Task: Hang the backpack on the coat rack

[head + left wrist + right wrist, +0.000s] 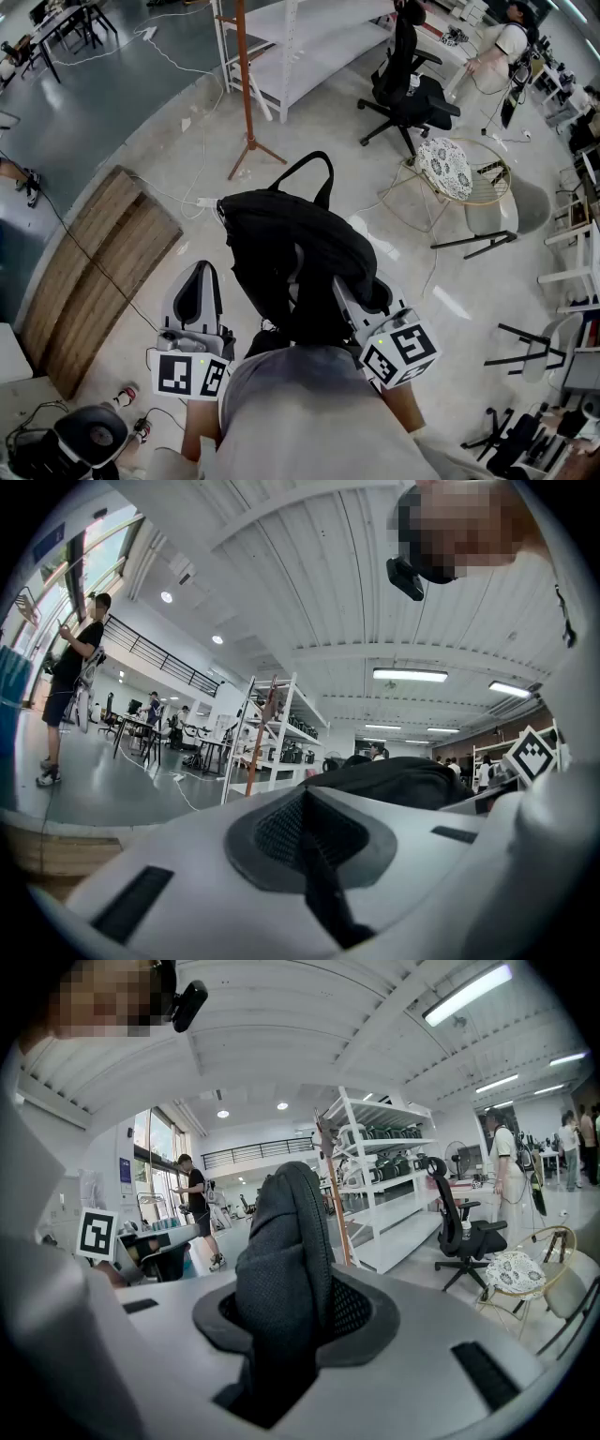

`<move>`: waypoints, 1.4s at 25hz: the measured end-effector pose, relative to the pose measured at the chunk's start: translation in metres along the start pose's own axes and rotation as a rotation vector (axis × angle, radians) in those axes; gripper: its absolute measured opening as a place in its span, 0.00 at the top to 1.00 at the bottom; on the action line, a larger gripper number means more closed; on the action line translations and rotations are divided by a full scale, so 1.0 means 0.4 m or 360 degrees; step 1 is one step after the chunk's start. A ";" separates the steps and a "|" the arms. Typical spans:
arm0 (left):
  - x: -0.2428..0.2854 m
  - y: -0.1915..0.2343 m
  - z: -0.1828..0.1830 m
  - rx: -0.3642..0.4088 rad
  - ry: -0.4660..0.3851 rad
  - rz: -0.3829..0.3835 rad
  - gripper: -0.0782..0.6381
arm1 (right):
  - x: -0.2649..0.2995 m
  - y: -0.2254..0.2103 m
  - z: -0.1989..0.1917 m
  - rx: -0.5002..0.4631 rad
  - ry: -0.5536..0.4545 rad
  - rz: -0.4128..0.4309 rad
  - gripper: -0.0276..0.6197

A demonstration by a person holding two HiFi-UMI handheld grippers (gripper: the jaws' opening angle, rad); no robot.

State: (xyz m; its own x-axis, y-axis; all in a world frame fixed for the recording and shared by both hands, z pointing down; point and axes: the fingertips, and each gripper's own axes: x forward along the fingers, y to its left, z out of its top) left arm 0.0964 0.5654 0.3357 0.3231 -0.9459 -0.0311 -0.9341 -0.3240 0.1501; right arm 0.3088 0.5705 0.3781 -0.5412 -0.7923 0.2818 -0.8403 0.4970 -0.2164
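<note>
Right gripper view showed the right gripper (292,1324) clamped on the mesh strap (281,1241) of the backpack (281,239) — held up, well apart from the coat rack (247,84); left gripper (307,841) closed, empty.

A pale concrete floor (469,328) carries white shelving (309,56) and a black office chair (412,94) at the top, wooden boards (94,272) at left, under ceiling strip lights (466,995).

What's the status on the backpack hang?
Left gripper shut, empty. Right gripper shut on backpack, carried in front. Rack ahead, not reached; cable lying by its base.
</note>
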 end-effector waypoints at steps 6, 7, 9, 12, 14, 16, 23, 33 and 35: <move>-0.015 0.041 0.010 -0.0071 -0.0005 -0.0049 0.88 | 0.033 0.048 0.009 -0.0032 0.0037 -0.0006 0.74; -0.017 0.048 0.017 -0.0080 -0.0017 -0.0053 0.88 | 0.035 0.054 0.014 -0.0040 0.0038 -0.0008 0.74; -0.019 0.061 0.031 -0.0085 -0.0045 -0.0064 0.88 | 0.041 0.062 0.023 -0.0060 0.0035 -0.0011 0.74; -0.019 0.079 0.046 -0.0083 -0.0077 -0.0086 0.88 | 0.053 0.073 0.036 -0.0092 0.0037 -0.0023 0.74; -0.022 0.094 0.055 -0.0089 -0.0090 -0.0097 0.88 | 0.059 0.081 0.045 -0.0103 0.0042 -0.0035 0.74; -0.025 0.112 0.068 -0.0094 -0.0105 -0.0105 0.88 | 0.069 0.087 0.057 -0.0100 0.0045 -0.0045 0.74; -0.006 0.170 0.082 -0.0078 -0.0108 -0.0116 0.88 | 0.130 0.080 0.116 -0.0067 0.0006 -0.0072 0.74; 0.063 0.229 0.097 -0.0053 -0.0074 -0.0059 0.88 | 0.265 0.052 0.169 -0.0066 0.0018 -0.0009 0.74; 0.089 0.238 0.092 -0.0048 -0.0069 -0.0047 0.88 | 0.299 0.038 0.176 -0.0068 0.0020 0.0012 0.74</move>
State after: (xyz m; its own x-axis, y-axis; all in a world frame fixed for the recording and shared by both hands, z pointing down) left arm 0.0131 0.5003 0.3126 0.3429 -0.9361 -0.0784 -0.9190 -0.3516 0.1782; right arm 0.2335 0.4583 0.3428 -0.5478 -0.7839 0.2922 -0.8366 0.5180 -0.1786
